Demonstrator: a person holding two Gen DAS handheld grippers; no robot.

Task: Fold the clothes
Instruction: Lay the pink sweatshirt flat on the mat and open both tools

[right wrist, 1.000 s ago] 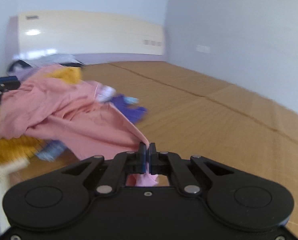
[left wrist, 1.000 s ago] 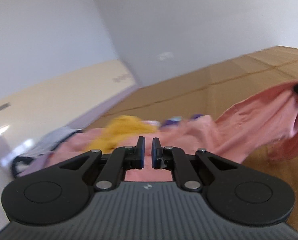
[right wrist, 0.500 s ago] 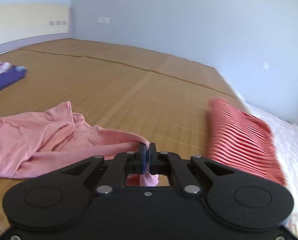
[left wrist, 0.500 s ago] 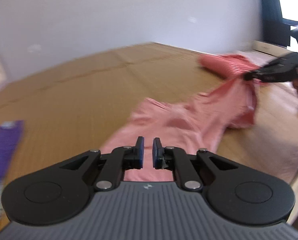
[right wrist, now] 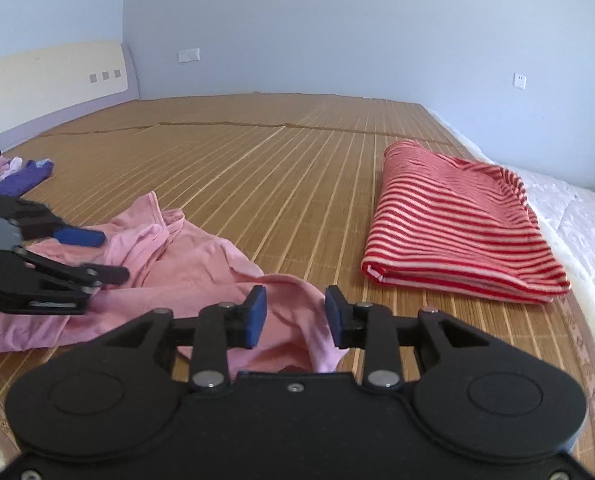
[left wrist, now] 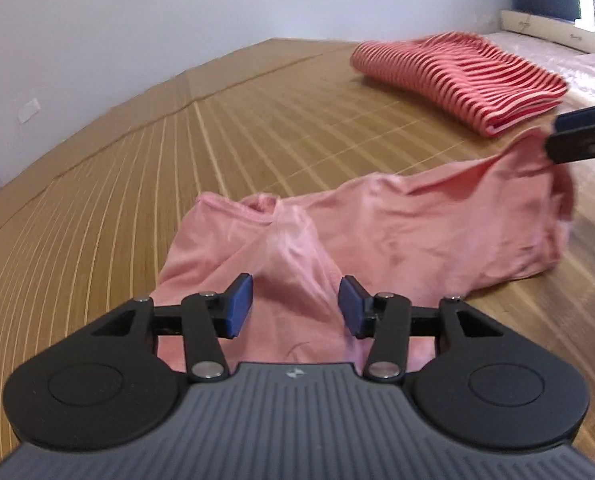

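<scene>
Garment: a crumpled salmon-pink cotton shirt lies spread on the woven bamboo mat, stretched from one gripper to the other, with loose folds and a raised ridge in its middle.
Left gripper: the black two-finger left gripper points down at the near end of the shirt; its jaws are opening, the blue pads are apart with pink cloth lying between them, not pinched.
Right gripper: the black two-finger right gripper is at the other end of the shirt; its jaws are opening too, the pads are a little apart, and a hump of cloth sits in the gap untouched by either pad.
Neighbour on the right: a folded red-and-cream striped knit garment rests on the mat, apart from the pink shirt, its far edge near a white quilted mattress cover.
Far left: a heap of unfolded clothes with a purple piece lies well apart by a cream headboard panel.
In the way: only bare mat lies between the shirt and the striped garment.
Surroundings: pale blue walls.
</scene>
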